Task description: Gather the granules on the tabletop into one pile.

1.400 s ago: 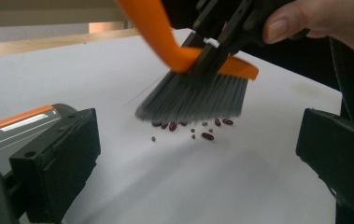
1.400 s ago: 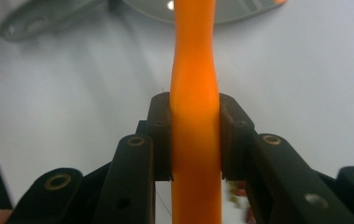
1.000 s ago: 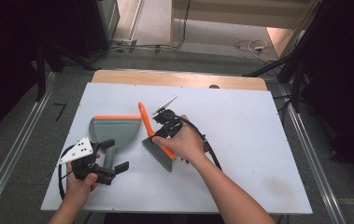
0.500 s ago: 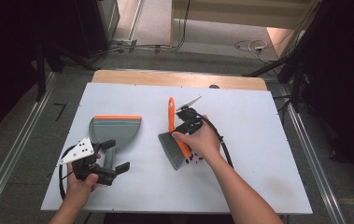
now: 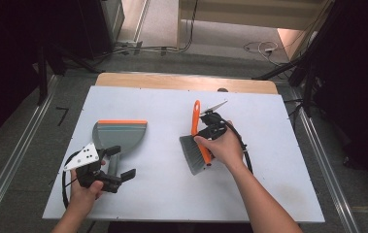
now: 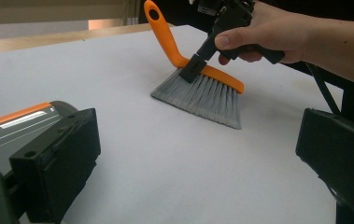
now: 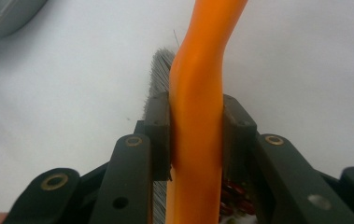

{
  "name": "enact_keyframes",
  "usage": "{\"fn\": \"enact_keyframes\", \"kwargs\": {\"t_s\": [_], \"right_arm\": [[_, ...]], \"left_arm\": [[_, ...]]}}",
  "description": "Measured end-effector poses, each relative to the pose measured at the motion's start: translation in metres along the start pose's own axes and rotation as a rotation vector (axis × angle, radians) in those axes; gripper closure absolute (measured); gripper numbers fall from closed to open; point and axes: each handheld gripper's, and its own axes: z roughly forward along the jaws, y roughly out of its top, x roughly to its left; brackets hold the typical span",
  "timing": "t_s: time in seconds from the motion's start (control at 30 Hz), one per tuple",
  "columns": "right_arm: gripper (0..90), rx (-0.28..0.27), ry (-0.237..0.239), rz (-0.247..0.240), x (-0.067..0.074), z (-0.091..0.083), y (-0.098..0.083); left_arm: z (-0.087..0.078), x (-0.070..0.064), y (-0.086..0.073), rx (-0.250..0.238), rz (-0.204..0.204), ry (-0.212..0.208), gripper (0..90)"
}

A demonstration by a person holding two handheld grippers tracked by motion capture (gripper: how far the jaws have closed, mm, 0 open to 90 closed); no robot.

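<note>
Brush [image 5: 197, 145] on white table [image 5: 278, 145], dark room.

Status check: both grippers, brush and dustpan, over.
Right gripper shut on brush. Left gripper open, beside dustpan. Nothing between brush and dustpan.

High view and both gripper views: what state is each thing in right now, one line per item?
Brush: clamped at its orange back, bristles resting on the table, handle pointing away from the person.
Dustpan: flat on the table, free, its handle by the left gripper.
Right gripper: shut on the brush.
Left gripper: open, nothing between its jaws.
Table: white top, bearing both tools.
</note>
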Motion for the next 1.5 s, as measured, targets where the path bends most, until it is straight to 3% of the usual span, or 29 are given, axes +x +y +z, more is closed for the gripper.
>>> {"fn": "enact_keyframes", "kwargs": {"t_s": [0.87,1.27,1.37,1.5], "right_arm": [[66.8,-0.026,-0.021,0.075,-0.040,-0.018,-0.015],[66.8,-0.034,-0.026,0.093,-0.046,-0.022,-0.017],[66.9,-0.046,-0.004,0.094,-0.047,-0.023,-0.018],[67.3,-0.061,0.061,0.128,-0.048,-0.027,-0.019]], "left_arm": [[0.001,0.000,0.000,0.007,0.001,0.004,0.9],[0.002,0.000,0.000,0.009,0.002,0.003,0.9],[0.002,0.000,0.000,0.009,0.002,0.002,0.9],[0.003,0.000,0.000,0.015,0.004,0.006,0.9]]}}
